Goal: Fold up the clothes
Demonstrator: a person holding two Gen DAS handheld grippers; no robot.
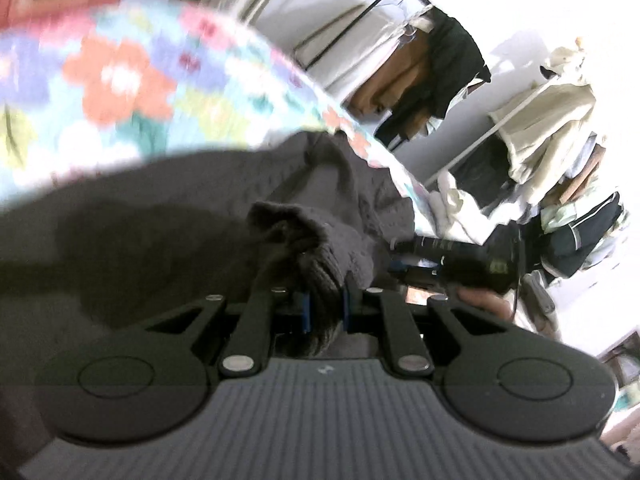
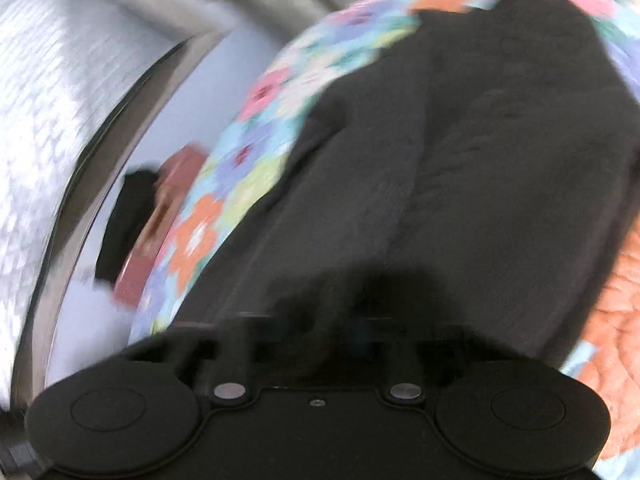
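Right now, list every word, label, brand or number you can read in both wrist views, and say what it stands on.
No text can be read in either view.
Right gripper: a small yellowish label on its dark body, too blurred to read.
Left gripper: a small pale mark on its ribbed housing, not legible.
Grey knit sweater and floral quilt: no lettering visible.

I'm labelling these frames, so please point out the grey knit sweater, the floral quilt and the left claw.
grey knit sweater (image 1: 340,184): left wrist view, on its knit body.
floral quilt (image 1: 120,80): left wrist view, on an orange flower.
left claw (image 1: 325,306): left wrist view, between its blue-padded tips, shut on the ribbed cuff.
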